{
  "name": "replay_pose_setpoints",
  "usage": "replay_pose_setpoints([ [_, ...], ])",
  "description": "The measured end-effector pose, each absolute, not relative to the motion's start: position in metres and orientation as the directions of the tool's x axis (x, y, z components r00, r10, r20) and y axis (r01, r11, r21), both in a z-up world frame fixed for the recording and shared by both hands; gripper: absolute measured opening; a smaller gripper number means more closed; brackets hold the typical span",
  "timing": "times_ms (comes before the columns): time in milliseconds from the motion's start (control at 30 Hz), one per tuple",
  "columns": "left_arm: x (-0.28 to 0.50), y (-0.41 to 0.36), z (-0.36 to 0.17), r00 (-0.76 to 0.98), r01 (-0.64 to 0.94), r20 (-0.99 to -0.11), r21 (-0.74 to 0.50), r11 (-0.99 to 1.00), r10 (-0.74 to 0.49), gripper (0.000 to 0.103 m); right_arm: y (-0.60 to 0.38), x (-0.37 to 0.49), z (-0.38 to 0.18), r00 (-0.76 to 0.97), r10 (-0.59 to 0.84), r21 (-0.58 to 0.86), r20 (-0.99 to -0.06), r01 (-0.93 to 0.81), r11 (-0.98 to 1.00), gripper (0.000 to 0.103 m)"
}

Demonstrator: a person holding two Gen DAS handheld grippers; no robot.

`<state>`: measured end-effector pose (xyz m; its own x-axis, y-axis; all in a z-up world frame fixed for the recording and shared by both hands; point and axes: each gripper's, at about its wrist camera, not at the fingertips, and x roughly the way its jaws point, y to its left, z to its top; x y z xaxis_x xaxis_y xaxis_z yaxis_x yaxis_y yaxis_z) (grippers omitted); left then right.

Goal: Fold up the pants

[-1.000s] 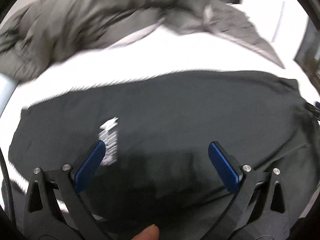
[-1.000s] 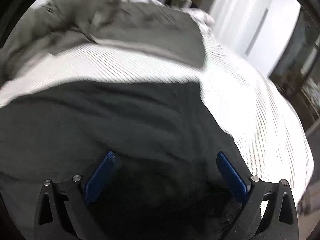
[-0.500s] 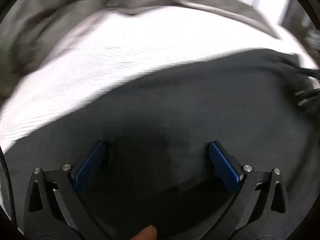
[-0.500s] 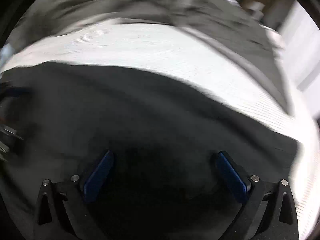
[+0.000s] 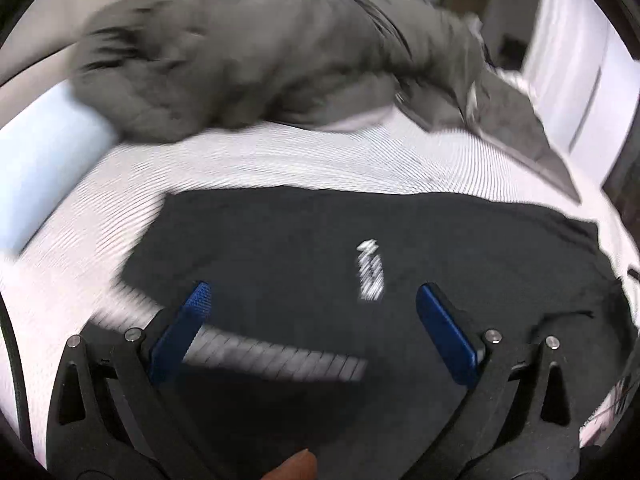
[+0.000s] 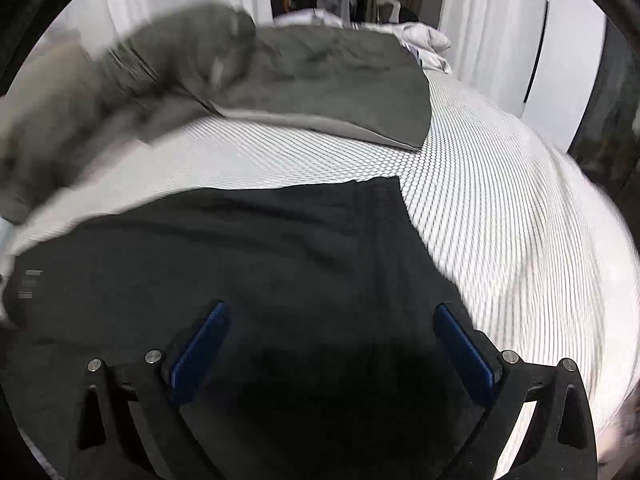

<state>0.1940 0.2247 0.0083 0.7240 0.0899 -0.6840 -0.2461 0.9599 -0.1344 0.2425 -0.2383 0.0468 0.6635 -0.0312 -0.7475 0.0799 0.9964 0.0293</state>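
Black pants [image 5: 420, 248] lie flat on the white patterned bed, with a small white logo [image 5: 370, 270] on the fabric. My left gripper [image 5: 312, 300] is open and empty above the pants' left part, near their left edge. In the right wrist view the pants [image 6: 248, 256] fill the lower left, their right edge [image 6: 404, 216] running toward me. My right gripper [image 6: 328, 320] is open and empty just above the pants near that edge.
A rumpled grey blanket [image 5: 260, 64] lies across the far side of the bed; it also shows in the right wrist view [image 6: 304, 84]. The white bed cover [image 6: 512, 208] extends right. A pale blue pillow [image 5: 44, 160] sits far left. Curtains and a dark doorway stand behind.
Both grippers swung over the pants and back, staying open. The left view now shows the pants' left edge and logo; the right view shows the right edge again.
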Motion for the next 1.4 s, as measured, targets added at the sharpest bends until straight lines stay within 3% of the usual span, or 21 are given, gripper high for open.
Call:
replay_pose_setpoints([
  [133,0.093,0.267,-0.002,0.75,-0.364,-0.647,-0.232,0.902,0.136,0.102,-0.234,0.145,0.051,0.721,0.062,0.147,-0.69,0.055,0.988,0.103],
  [233,0.042,0.295,-0.016,0.759,-0.393,-0.644,-0.332,0.857,0.098,0.1,-0.226,0.112,0.046,0.731,0.132,0.226,-0.67,0.032,0.974,0.103],
  [333,0.011,0.307,-0.037,0.761,-0.387,-0.648,-0.425,0.818,0.023,0.091,-0.242,0.065,0.034,0.723,0.239,0.354,-0.649,0.009,0.935,0.103],
  [533,0.003,0.316,-0.086,0.729,-0.399,-0.677,-0.536,0.744,-0.097,0.055,-0.256,0.044,-0.002,0.719,0.264,0.447,-0.643,0.073,0.892,0.103],
  [733,0.018,0.321,-0.106,0.724,-0.434,-0.682,-0.569,0.699,-0.104,0.053,-0.281,0.018,-0.017,0.726,0.285,0.511,-0.626,0.106,0.853,0.103],
  [833,0.028,0.324,-0.105,0.729,-0.477,-0.684,-0.544,0.69,-0.035,0.03,-0.296,0.014,-0.023,0.742,0.278,0.551,-0.61,0.146,0.822,0.101],
  [900,0.035,0.322,-0.105,0.731,-0.488,-0.682,-0.526,0.697,-0.002,0.008,-0.302,0.017,-0.026,0.75,0.287,0.577,-0.596,0.151,0.803,0.096],
  [967,0.039,0.319,-0.102,0.743,-0.483,-0.669,-0.521,0.704,0.014,0.003,-0.306,0.024,-0.03,0.749,0.281,0.586,-0.6,0.172,0.792,0.081],
  [1033,0.04,0.316,-0.098,0.751,-0.478,-0.66,-0.517,0.71,0.025,0.002,-0.308,0.036,-0.034,0.742,0.287,0.591,-0.605,0.177,0.787,0.072],
  [1133,0.039,0.313,-0.093,0.758,-0.476,-0.651,-0.515,0.713,0.036,0.001,-0.312,0.051,-0.036,0.749,0.247,0.582,-0.615,0.22,0.782,0.042],
  [1200,0.036,0.313,-0.089,0.763,-0.475,-0.645,-0.518,0.712,0.041,0.0,-0.315,0.055,-0.034,0.753,0.208,0.575,-0.624,0.262,0.775,0.016],
  [1300,0.026,0.315,-0.08,0.782,-0.456,-0.622,-0.519,0.723,0.046,0.0,-0.311,0.042,-0.019,0.785,0.163,0.553,-0.597,0.256,0.793,0.005],
  [1400,0.026,0.32,-0.067,0.802,-0.437,-0.596,-0.535,0.723,0.044,0.0,-0.309,0.035,0.0,0.812,0.156,0.545,-0.563,0.223,0.808,0.005],
])
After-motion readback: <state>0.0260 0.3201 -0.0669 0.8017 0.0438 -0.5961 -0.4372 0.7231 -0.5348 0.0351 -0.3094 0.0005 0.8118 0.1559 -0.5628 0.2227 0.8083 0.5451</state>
